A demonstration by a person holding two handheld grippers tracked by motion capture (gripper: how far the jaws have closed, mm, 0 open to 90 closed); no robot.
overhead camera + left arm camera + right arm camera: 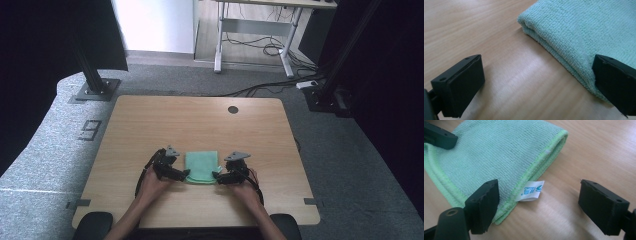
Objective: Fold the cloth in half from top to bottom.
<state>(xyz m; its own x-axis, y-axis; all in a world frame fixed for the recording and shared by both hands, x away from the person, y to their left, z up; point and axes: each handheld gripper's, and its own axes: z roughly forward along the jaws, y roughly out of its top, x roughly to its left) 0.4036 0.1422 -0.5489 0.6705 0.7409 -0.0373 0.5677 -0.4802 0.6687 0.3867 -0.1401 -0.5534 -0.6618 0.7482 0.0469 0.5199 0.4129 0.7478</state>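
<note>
1. Work surface: a light wooden table (150, 125) with a round dark grommet (233, 109) near its far edge. The person sits at the near side, forearms entering from the bottom of the high view.

2. Item in hand: a folded green cloth (202, 167) lies flat on the table, toward the near edge and roughly central, directly between the two grippers. Its edges carry a brighter green stitched hem. A small white label (530, 190) with blue-green print sticks out from the hem on the right-hand side.

3. Left gripper (186, 173): held low at the cloth's left near corner. In the left gripper view its jaws stand spread wide. One jaw is over bare wood; the other overlaps the folded edge of the cloth (579, 32). Nothing is pinched between them.

4. Right gripper (216, 175): held low at the cloth's right near corner. In the right gripper view the jaws stand wide apart. One jaw sits over the cloth (494, 152) near its hemmed corner; the other is over bare table, well clear of the fabric. The label lies in the gap between them, not gripped.

5. Cross-check: the right gripper view also shows a black jaw tip of the left gripper (439, 136) at the cloth's opposite corner.
</note>
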